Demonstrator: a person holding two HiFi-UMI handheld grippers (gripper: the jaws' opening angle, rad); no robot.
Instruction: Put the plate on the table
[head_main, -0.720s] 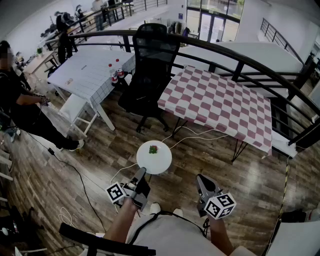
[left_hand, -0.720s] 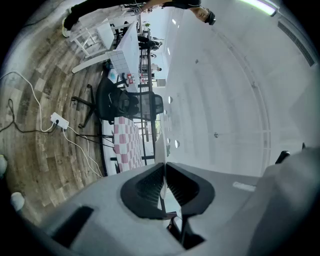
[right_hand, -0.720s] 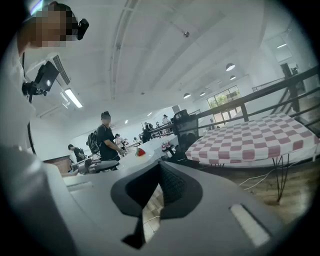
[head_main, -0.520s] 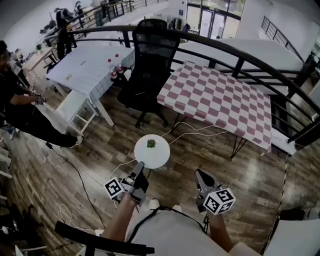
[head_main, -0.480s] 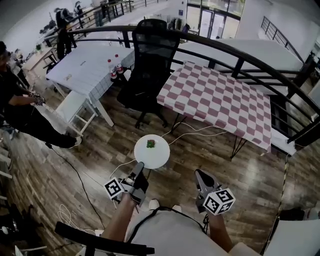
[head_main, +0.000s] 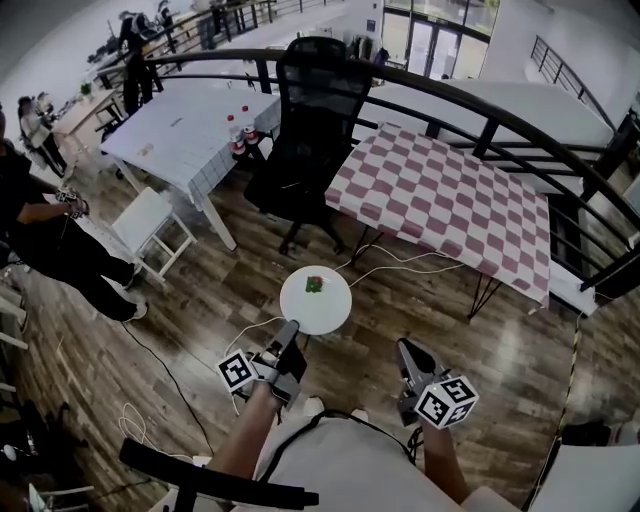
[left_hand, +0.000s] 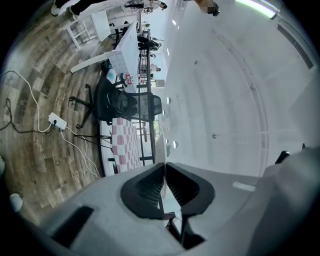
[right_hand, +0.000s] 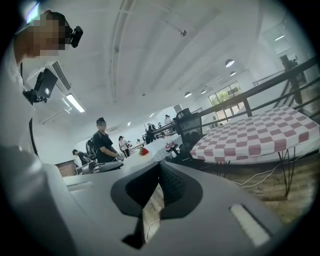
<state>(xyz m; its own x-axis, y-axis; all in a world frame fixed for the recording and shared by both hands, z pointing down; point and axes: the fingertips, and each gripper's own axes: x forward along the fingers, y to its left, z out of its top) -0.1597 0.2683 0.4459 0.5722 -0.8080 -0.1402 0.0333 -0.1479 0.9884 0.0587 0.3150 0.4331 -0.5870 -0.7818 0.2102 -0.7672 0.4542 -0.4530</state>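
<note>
Still plate (head_main: 315, 299) in left claw (head_main: 291, 330), short of checked table (head_main: 440, 200).

The right gripper (right_hand: 159, 166) has its jaw tips together, nothing between them. The plate (right_hand: 134, 157), a red bit (right_hand: 144, 150) on it, shows at ten o'clock from the tips, and a checkered table (right_hand: 255, 134) at three o'clock.
</note>
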